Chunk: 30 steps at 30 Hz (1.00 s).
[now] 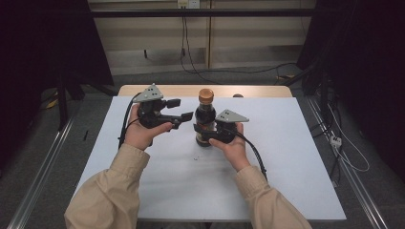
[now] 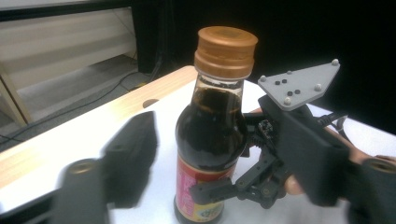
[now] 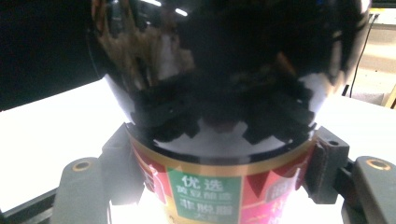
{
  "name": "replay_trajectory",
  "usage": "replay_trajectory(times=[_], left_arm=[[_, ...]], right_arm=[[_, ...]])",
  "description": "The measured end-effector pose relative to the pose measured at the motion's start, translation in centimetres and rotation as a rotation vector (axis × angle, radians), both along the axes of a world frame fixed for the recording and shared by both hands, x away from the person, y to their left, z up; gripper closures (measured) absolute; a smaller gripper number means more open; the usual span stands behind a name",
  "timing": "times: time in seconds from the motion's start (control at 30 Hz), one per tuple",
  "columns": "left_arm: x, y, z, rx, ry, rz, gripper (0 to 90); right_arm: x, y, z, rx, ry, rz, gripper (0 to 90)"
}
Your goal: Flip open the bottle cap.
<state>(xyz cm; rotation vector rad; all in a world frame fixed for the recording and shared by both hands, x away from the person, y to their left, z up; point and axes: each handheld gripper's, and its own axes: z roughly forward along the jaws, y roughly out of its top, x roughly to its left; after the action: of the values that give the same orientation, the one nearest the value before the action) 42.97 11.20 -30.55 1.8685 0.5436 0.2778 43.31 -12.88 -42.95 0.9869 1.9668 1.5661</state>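
A bottle of dark sauce with an orange-brown cap stands upright on the white table. My right gripper comes in from the right and is shut on the bottle's lower body, at the top of its red and green label. Its pads press on both sides of the bottle. My left gripper hovers just left of the bottle, open, with its jaws pointing at the neck and nothing between them. In the left gripper view the cap stands ahead of the jaws.
A wooden strip runs along the table's far edge. Small dark specks lie on the table in front of the bottle. Cables trail over the floor behind, and metal rails flank the table.
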Motion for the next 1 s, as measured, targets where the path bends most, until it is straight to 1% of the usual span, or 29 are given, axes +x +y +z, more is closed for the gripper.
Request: replay_trajectory(times=[0.03, 0.1, 0.13, 0.17, 0.2, 0.23, 0.27, 0.3, 0.37, 0.43, 0.5, 0.53, 0.6, 0.67, 0.7, 0.73, 0.77, 0.8, 0.83, 0.87, 0.9, 1.0], left_arm=[[0.1, -0.2, 0.0, 0.011, -0.003, -0.008, 38.2], [0.2, -0.4, 0.1, 0.015, 0.001, -0.012, 45.1], [0.2, -0.6, 0.1, 0.009, 0.006, -0.007, 48.3], [0.3, -0.6, 0.2, 0.002, 0.014, -0.007, 54.8], [0.4, -0.7, 0.2, -0.009, 0.021, -0.005, 54.8], [0.4, -0.7, 0.3, -0.027, 0.032, -0.008, 59.0], [0.5, -0.7, 0.5, -0.043, 0.036, -0.023, 63.0], [0.6, -0.8, 0.6, -0.04, 0.035, -0.024, 63.0], [0.8, -0.8, 0.9, -0.013, 0.019, -0.017, 64.2], [0.9, -0.8, 1.1, -0.01, 0.014, -0.02, 66.8], [1.1, -0.9, 1.3, 0.006, 0.017, -0.024, 67.6], [1.1, -1.0, 1.3, 0.011, 0.021, -0.024, 70.0], [1.2, -1.0, 1.4, 0.011, 0.012, -0.016, 70.5], [1.3, -1.0, 1.5, 0.001, 0.016, -0.017, 74.5], [1.4, -1.0, 1.5, 0.0, 0.019, -0.019, 74.5], [1.4, -1.1, 1.5, -0.008, 0.026, -0.026, 78.3], [1.5, -1.1, 1.6, 0.004, 0.028, -0.037, 80.2], [1.5, -1.2, 1.7, 0.016, 0.03, -0.053, 84.5], [1.4, -1.4, 1.8, 0.025, 0.034, -0.053, 87.4], [1.4, -1.4, 1.9, 0.03, 0.033, -0.047, 88.5], [1.4, -1.5, 2.0, 0.023, 0.043, -0.046, 89.1], [1.4, -1.7, 2.3, 0.035, 0.046, -0.032, 90.0]], right_arm=[[0.0, 0.0, 0.0, -0.001, 0.0, 0.0, 29.5], [0.0, 0.0, 0.0, -0.004, 0.0, 0.002, 29.5], [0.0, 0.0, 0.0, -0.007, 0.0, 0.002, 29.6], [0.0, 0.0, 0.0, -0.012, -0.002, 0.002, 29.6], [0.0, 0.0, 0.0, -0.012, -0.002, 0.002, 29.6], [0.0, 0.0, 0.0, -0.016, -0.004, 0.001, 29.8], [0.0, 0.0, 0.0, -0.021, -0.004, 0.002, 29.8], [0.0, 0.0, 0.0, -0.021, -0.004, 0.002, 29.8], [0.0, 0.0, 0.0, -0.02, -0.004, 0.002, 29.9], [0.0, 0.0, 0.0, -0.019, -0.004, 0.001, 29.9], [0.0, 0.0, 0.0, -0.019, -0.002, 0.0, 29.9], [0.0, 0.0, -0.1, -0.018, -0.002, 0.001, 29.9], [0.0, 0.0, -0.1, -0.019, -0.001, 0.0, 29.9], [0.0, 0.0, -0.1, -0.019, 0.0, -0.002, 29.9], [0.0, 0.0, -0.1, -0.019, 0.0, -0.002, 29.9], [0.0, 0.0, -0.1, -0.019, 0.0, -0.002, 29.9], [0.0, 0.0, -0.1, -0.018, 0.002, -0.002, 29.9], [0.0, 0.0, -0.1, -0.017, 0.002, -0.002, 29.8], [0.0, 0.0, -0.1, -0.016, 0.002, -0.002, 29.9], [0.0, 0.0, -0.1, -0.016, 0.003, -0.003, 29.9], [0.0, 0.0, -0.1, -0.017, 0.003, -0.003, 29.9], [0.0, 0.0, -0.1, -0.016, 0.005, -0.003, 29.9]])
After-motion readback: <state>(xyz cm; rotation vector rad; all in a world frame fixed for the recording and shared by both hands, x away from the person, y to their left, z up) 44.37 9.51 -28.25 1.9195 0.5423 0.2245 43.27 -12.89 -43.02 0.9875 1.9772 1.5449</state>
